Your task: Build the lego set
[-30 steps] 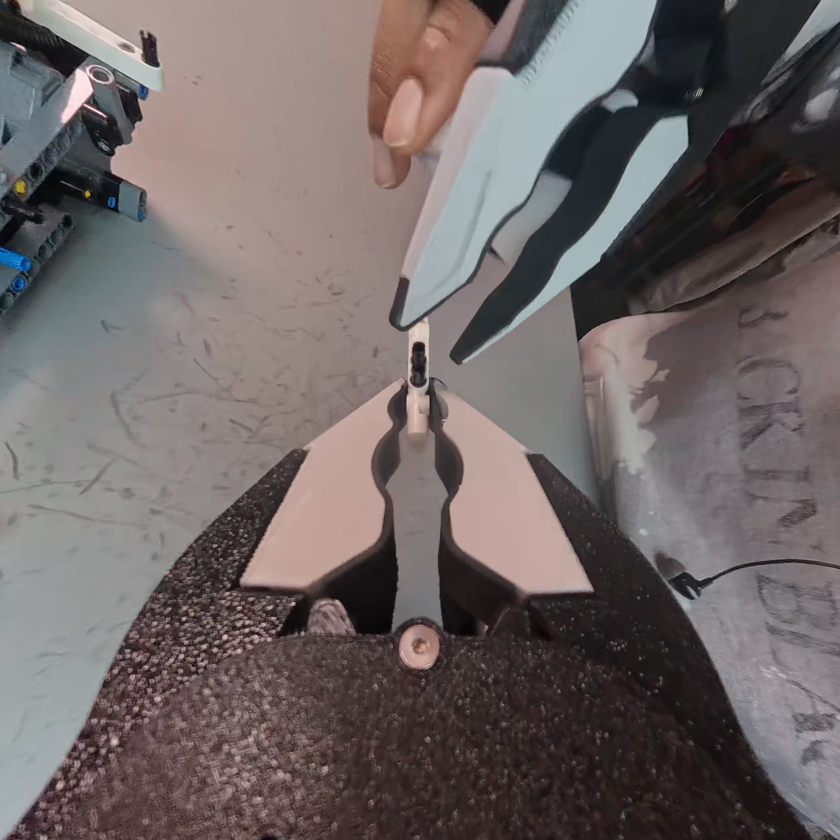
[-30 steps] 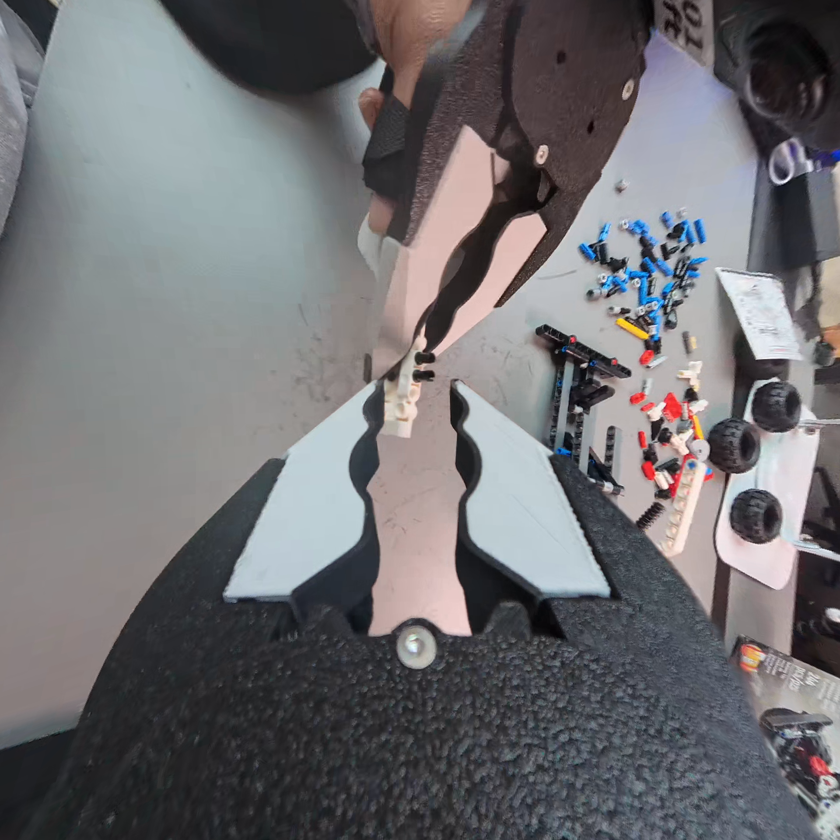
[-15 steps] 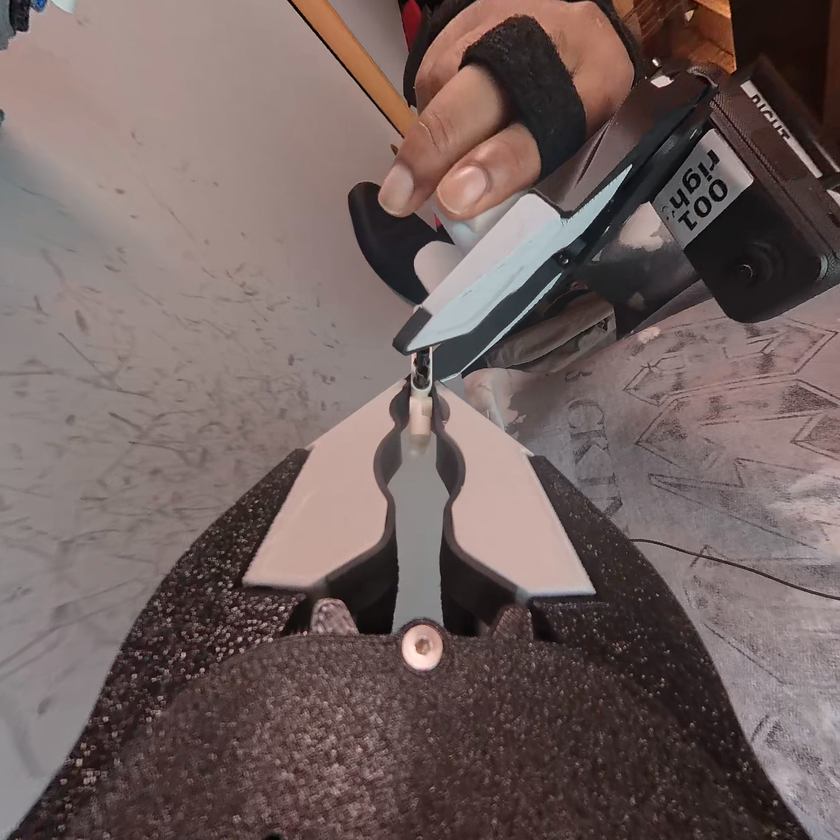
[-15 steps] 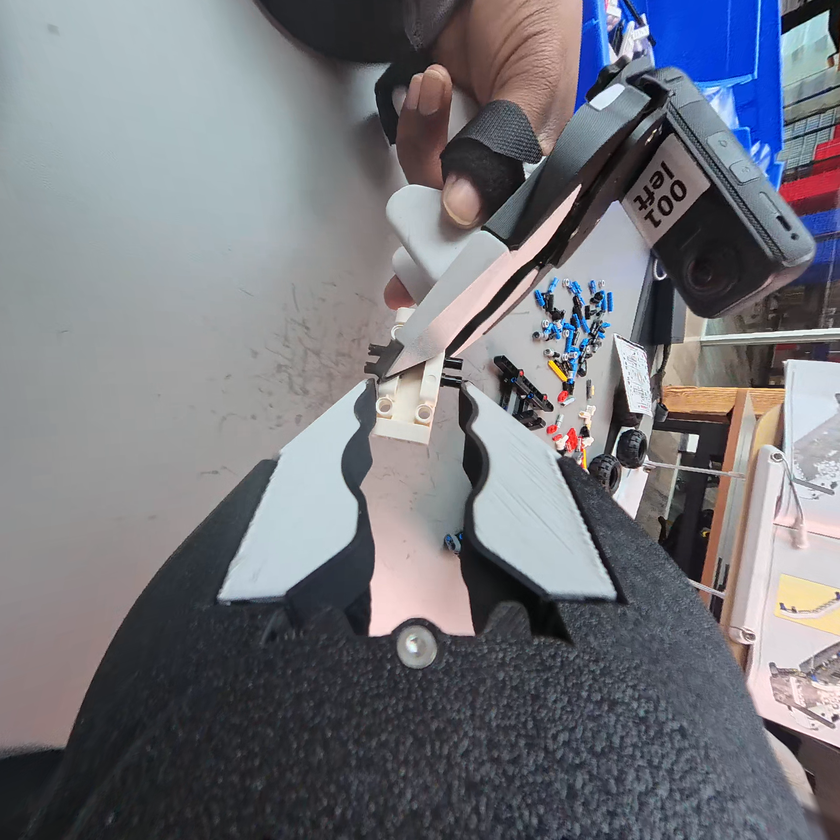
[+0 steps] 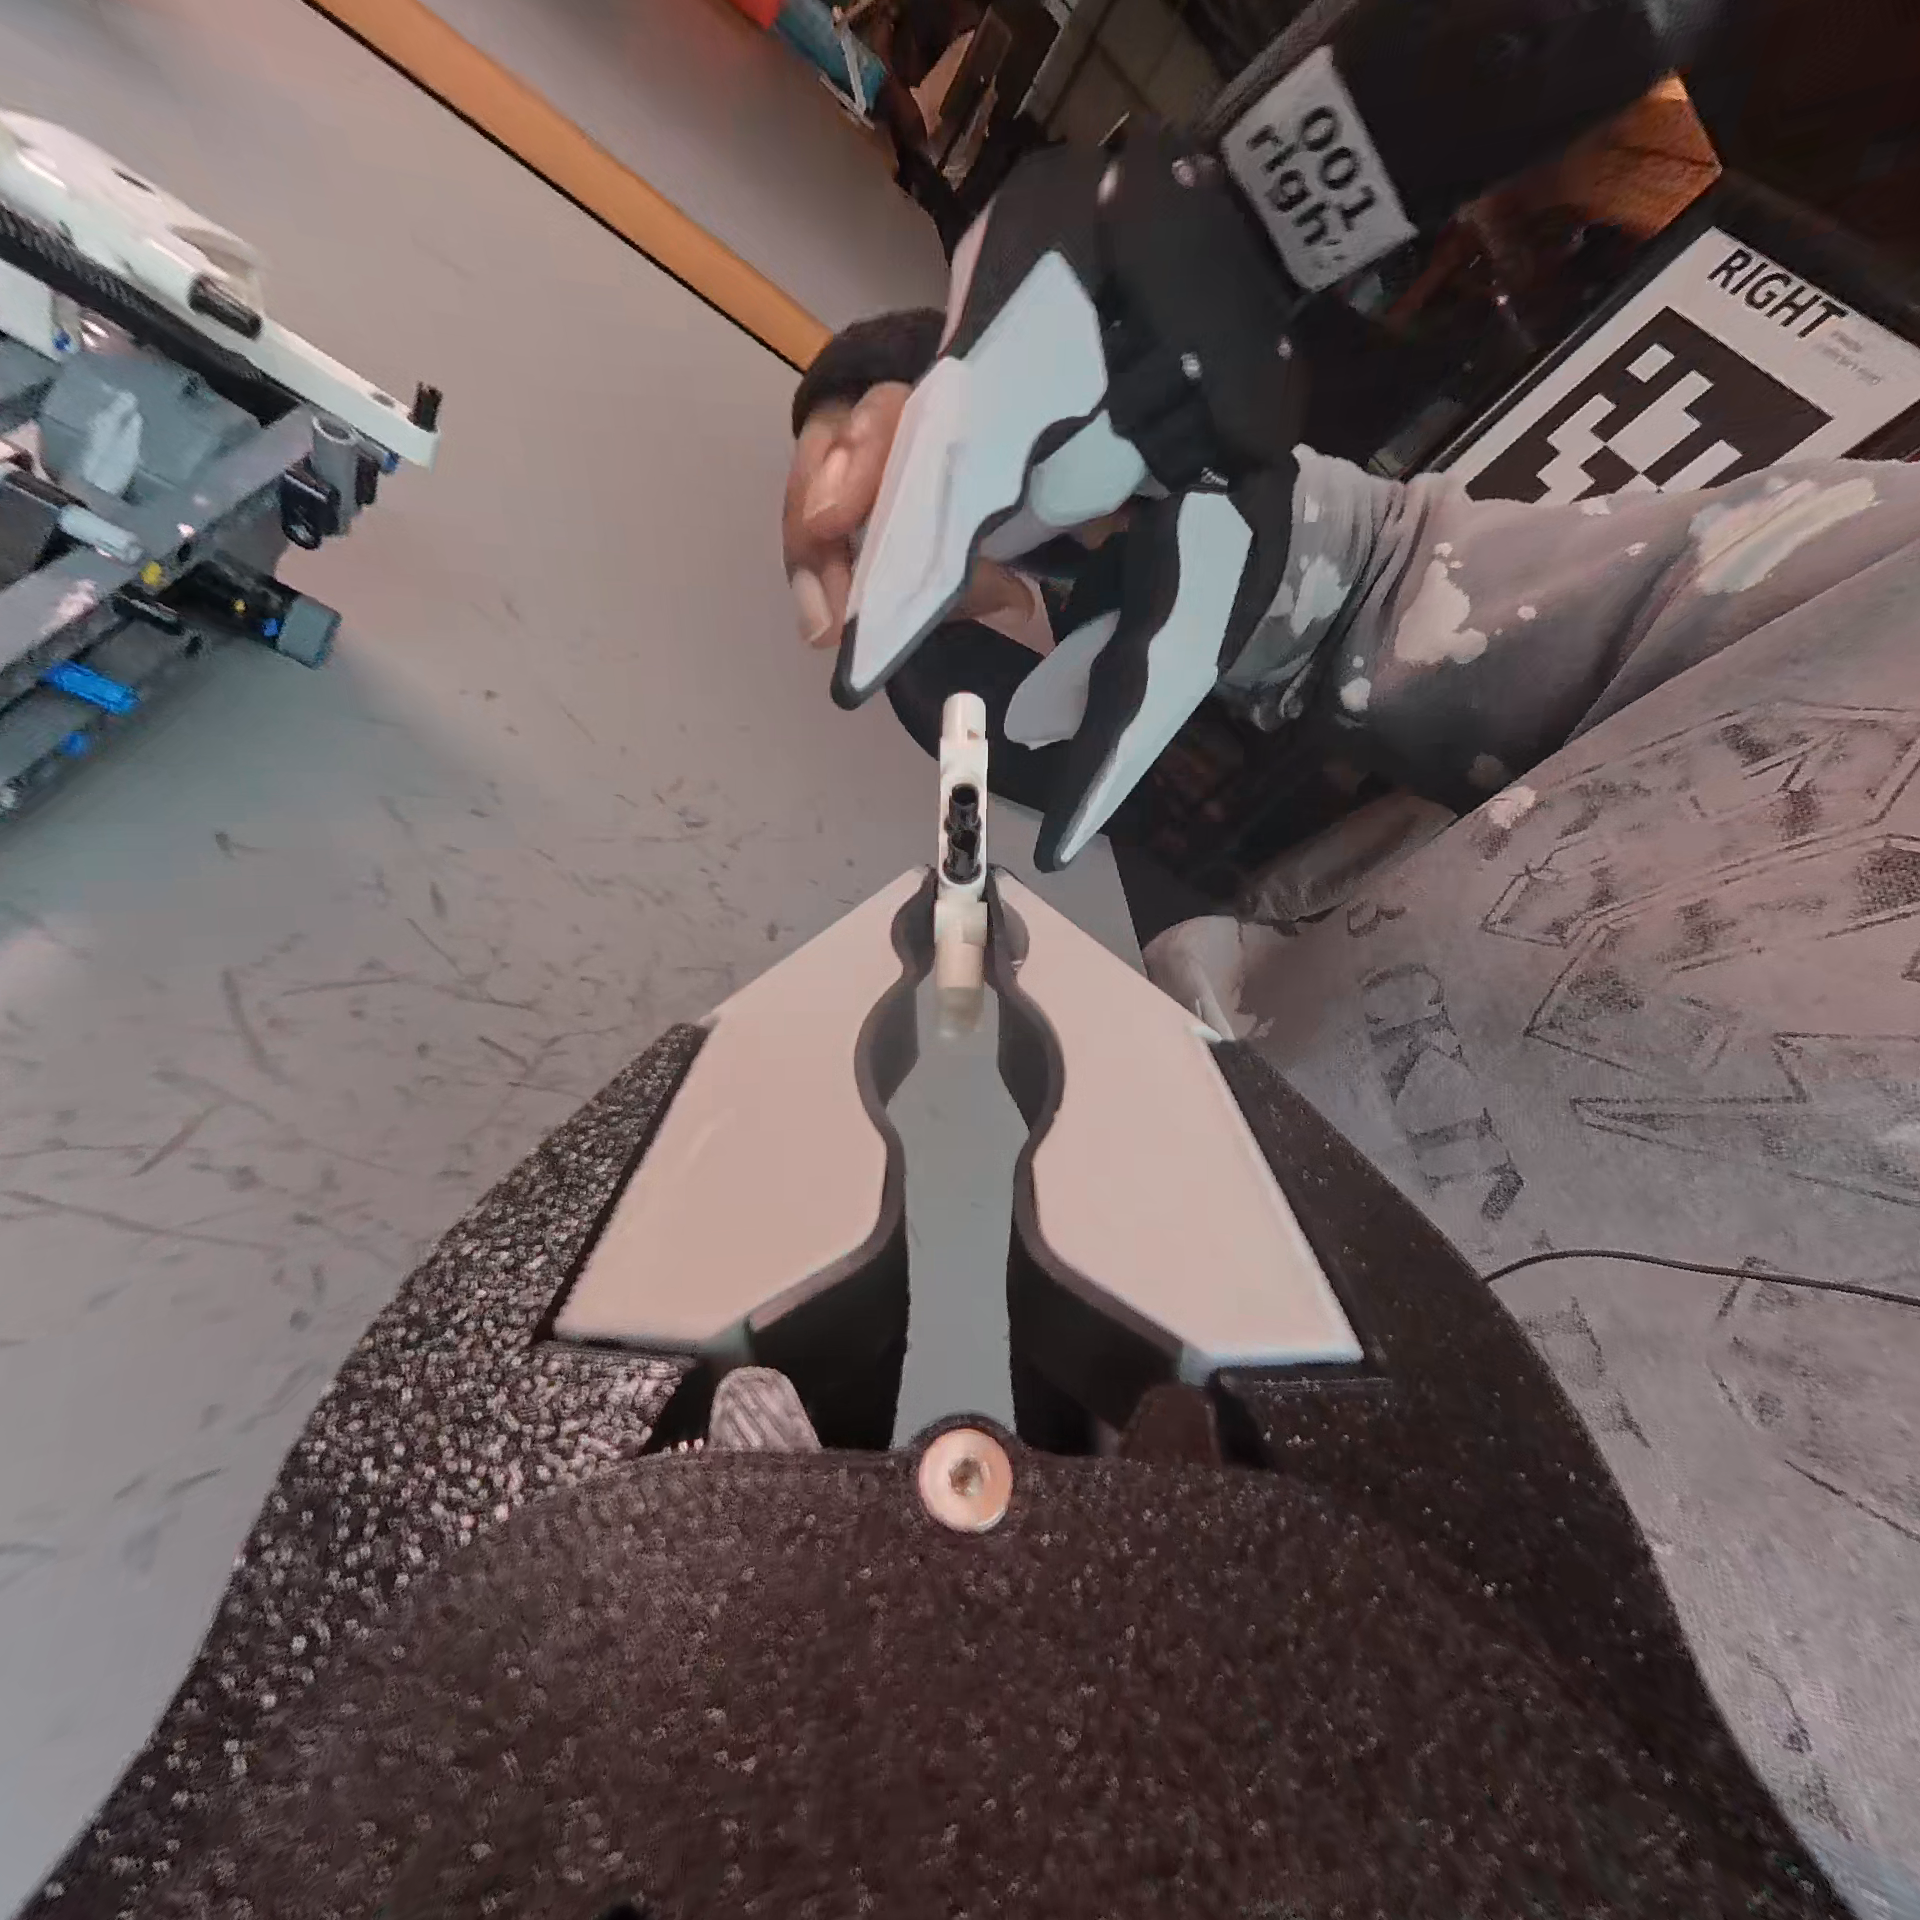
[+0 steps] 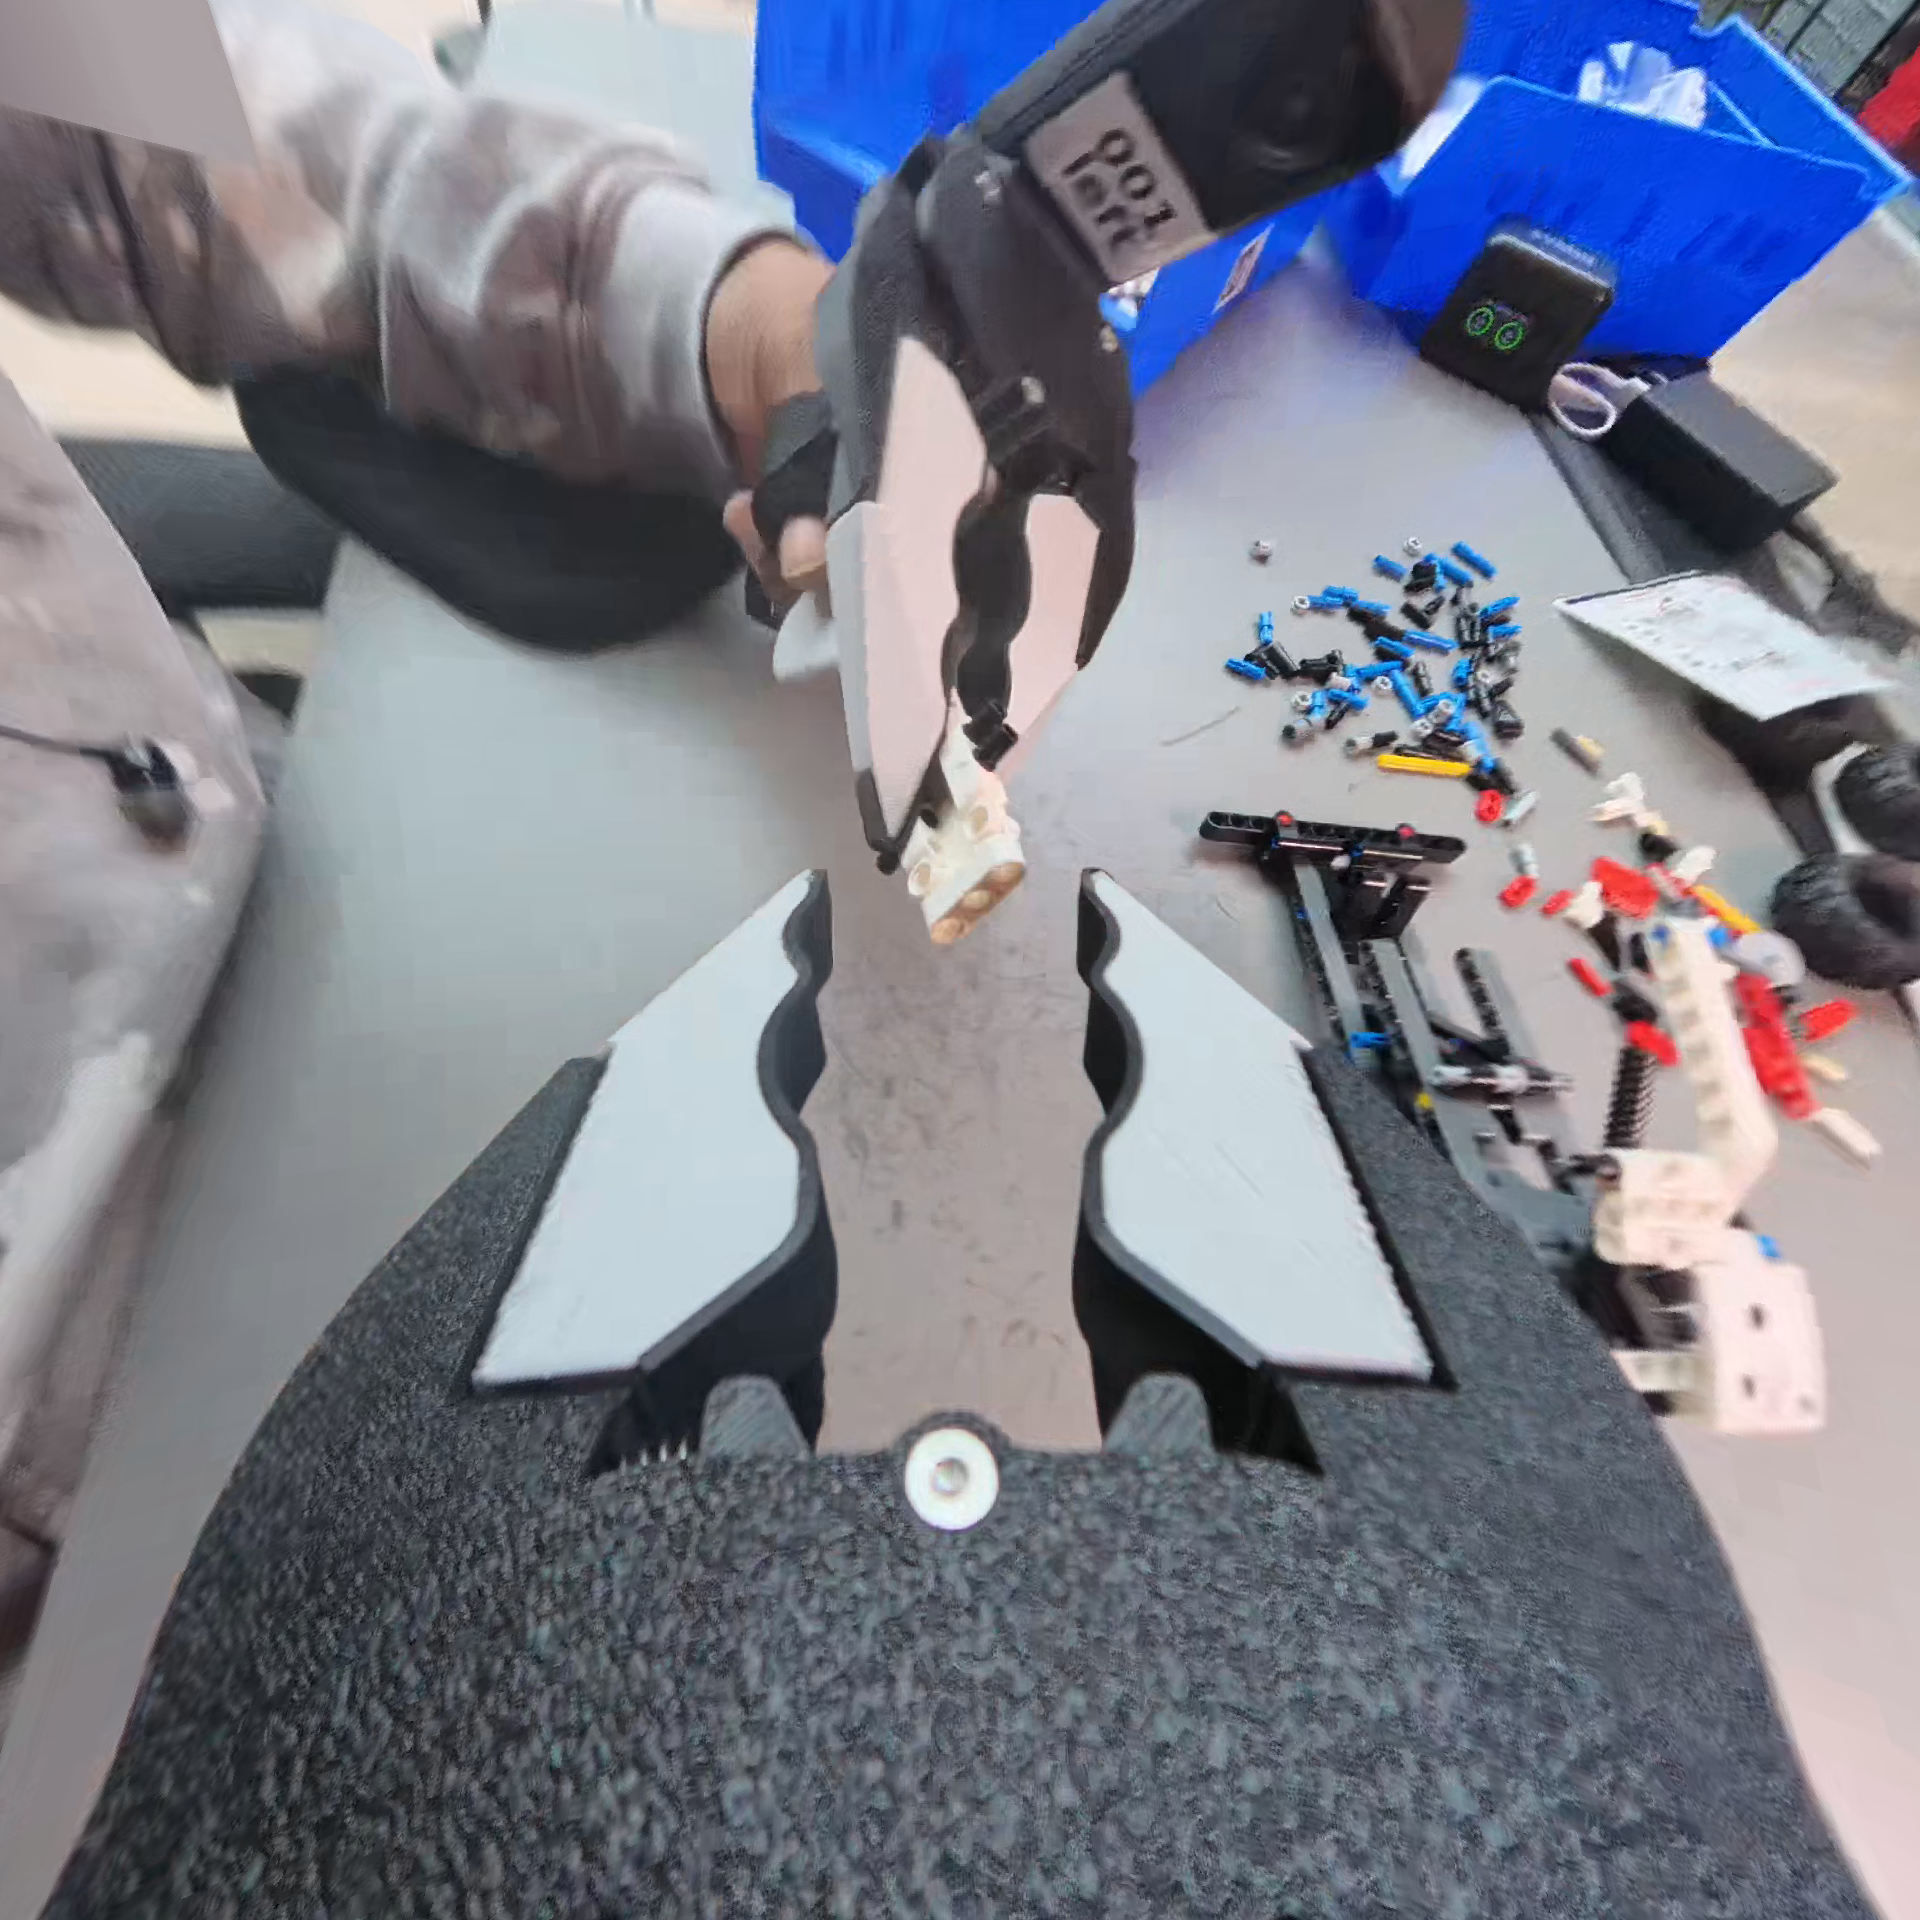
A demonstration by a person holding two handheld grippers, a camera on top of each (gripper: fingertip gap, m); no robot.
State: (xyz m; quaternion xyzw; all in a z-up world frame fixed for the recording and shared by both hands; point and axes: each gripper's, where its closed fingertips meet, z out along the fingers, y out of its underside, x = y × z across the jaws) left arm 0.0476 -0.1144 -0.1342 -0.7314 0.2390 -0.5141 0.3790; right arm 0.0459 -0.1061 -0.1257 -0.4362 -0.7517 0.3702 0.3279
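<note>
Right wrist view: scratched grey table

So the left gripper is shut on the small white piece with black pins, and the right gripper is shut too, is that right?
Not quite: the right gripper is open, its jaws wide apart and empty in the right wrist view. The left gripper is indeed shut on the white piece.

My 2 wrist cameras sat close behind their fingers, facing each other over the grey table; both caught the white lego piece between them.
</note>
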